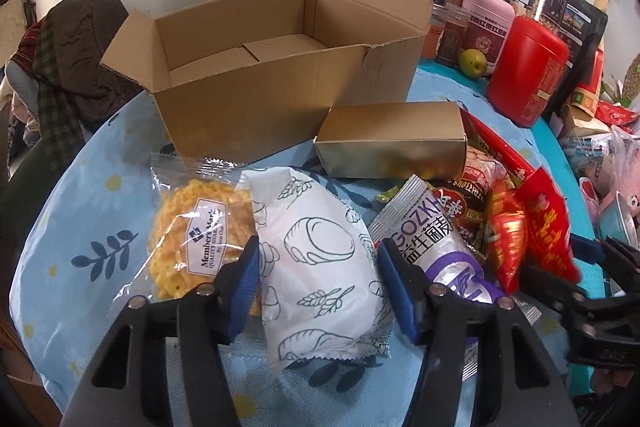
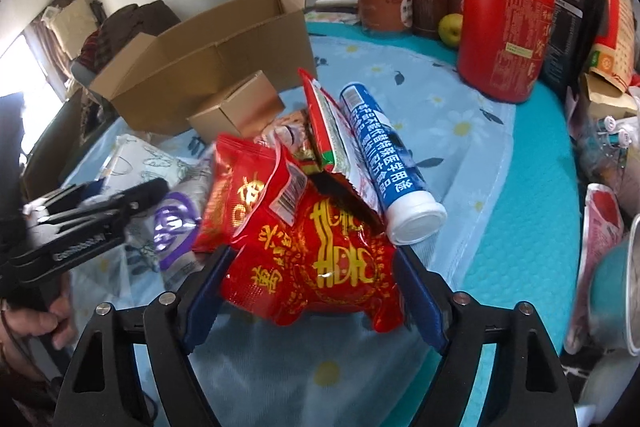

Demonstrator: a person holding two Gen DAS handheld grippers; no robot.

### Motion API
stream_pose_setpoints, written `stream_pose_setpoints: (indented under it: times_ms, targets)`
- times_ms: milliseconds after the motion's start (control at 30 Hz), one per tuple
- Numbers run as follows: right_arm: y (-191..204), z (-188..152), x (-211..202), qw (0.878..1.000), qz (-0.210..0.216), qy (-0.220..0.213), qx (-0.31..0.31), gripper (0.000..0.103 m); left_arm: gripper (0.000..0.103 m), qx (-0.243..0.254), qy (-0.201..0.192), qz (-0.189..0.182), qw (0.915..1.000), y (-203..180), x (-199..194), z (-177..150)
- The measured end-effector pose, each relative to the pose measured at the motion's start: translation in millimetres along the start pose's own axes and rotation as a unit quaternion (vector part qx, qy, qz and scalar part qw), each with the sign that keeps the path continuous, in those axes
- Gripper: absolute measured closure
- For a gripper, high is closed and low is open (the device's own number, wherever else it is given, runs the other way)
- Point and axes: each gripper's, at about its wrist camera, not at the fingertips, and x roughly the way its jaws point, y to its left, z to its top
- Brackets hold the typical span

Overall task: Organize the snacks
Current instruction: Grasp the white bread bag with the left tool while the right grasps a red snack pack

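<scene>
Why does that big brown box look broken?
The cardboard box has a torn top edge near its right front corner, where the rim is ragged and the wall below is creased. It stands open and looks empty; the snacks lie outside it.

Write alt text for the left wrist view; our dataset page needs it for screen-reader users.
The open left gripper straddles a white snack packet printed with bread drawings, lying on a blue floral tablecloth. A yellow noodle-snack bag lies to its left and red packets to its right; behind sit a gold box and an open, empty cardboard box.

Soft daylight, fisheye warp, slight blur
</scene>
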Motion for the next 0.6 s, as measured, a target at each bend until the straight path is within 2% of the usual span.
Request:
stream_pose_setpoints:
  times_ms: [33, 67, 100, 167, 300, 600]
  targets:
    - [-1, 0, 4, 1.0, -0.005, 0.006, 0.001, 0.022, 0.047, -0.001, 0.002, -0.004, 1.0, 0, 0, 0]
    - [-4, -1, 7, 1.0, -0.003, 0.008, 0.005, 0.03, 0.048, -0.003, 0.005, -0.009, 0.9999, 1, -2, -1]
    - [-5, -2, 8, 1.0, -0.002, 0.008, 0.008, 0.042, 0.049, -0.004, 0.007, -0.013, 0.9999, 1, -3, -2]
    - [-6, -5, 6, 1.0, -0.013, -0.001, 0.006, 0.051, 0.052, -0.003, 0.009, -0.017, 0.9998, 0, -7, -5]
    - [0, -13, -1, 1.0, -0.013, -0.01, -0.011, 0.056, 0.052, -0.003, 0.019, -0.028, 0.9994, 0, -14, -12]
    - [10, -42, -21, 1.0, 0.003, 0.0, -0.016, 0.056, 0.052, 0.008, 0.031, -0.052, 0.9981, -1, -35, -37]
